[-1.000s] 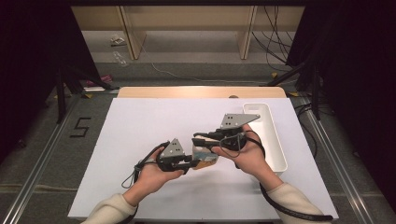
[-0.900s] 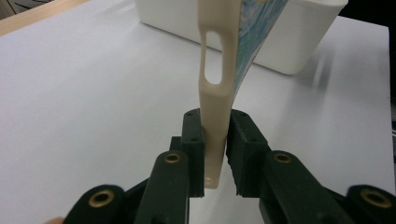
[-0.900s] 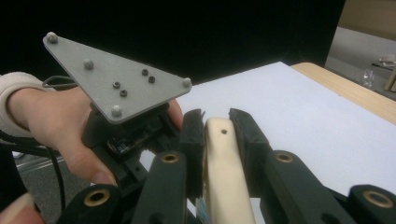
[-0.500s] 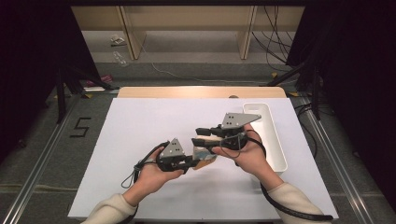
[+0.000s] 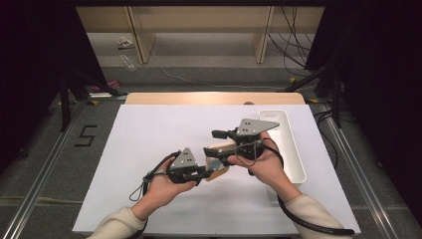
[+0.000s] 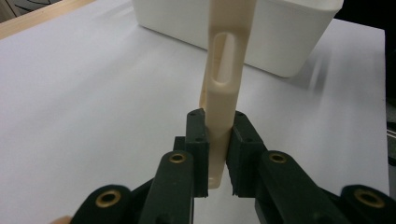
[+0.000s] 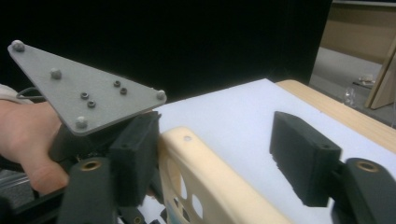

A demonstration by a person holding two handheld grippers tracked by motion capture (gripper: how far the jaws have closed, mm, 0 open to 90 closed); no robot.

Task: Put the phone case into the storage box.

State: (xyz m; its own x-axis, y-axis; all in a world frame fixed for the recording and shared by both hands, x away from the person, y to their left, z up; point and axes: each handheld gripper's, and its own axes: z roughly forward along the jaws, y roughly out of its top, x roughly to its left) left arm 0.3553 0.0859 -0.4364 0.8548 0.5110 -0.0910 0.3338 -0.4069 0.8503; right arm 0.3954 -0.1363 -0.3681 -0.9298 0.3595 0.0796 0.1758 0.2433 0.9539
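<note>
**A:** High view first: where do you have the cream plastic piece (image 5: 219, 152) relative to the white bin (image 5: 291, 149)?

**B:** You hold it above the white sheet (image 5: 149, 134), just left of the bin's long left wall and apart from it. Your left gripper (image 5: 201, 173) has it from the side farther from the bin, your right gripper (image 5: 215, 148) reaches in from the bin's side.

**A:** How do your left jaws stand?

**B:** In the left gripper view you have them clamped on the piece's narrow end (image 6: 218, 135), both pads pressed flat against it. The slotted part rises straight away from the jaws toward the bin's wall (image 6: 280, 42).

**A:** And your right ones?

**B:** Your right jaws have just been opening. In the right gripper view the piece's rounded edge (image 7: 210, 172) sits between them, close against the left-hand pad (image 7: 135, 158); I cannot tell whether it touches. The other pad (image 7: 303, 158) stands well off it with bare sheet showing in the gap, so you grip nothing there.

**A:** What room do you have around the bin?

**B:** Left of the bin you have a wide bare stretch of sheet, out to its left edge and forward to the wooden table edge (image 5: 214, 98). On the bin's right only a narrow strip of sheet remains before the edge. Your right hand (image 5: 266, 167) rests close against the bin's near left corner.
</note>
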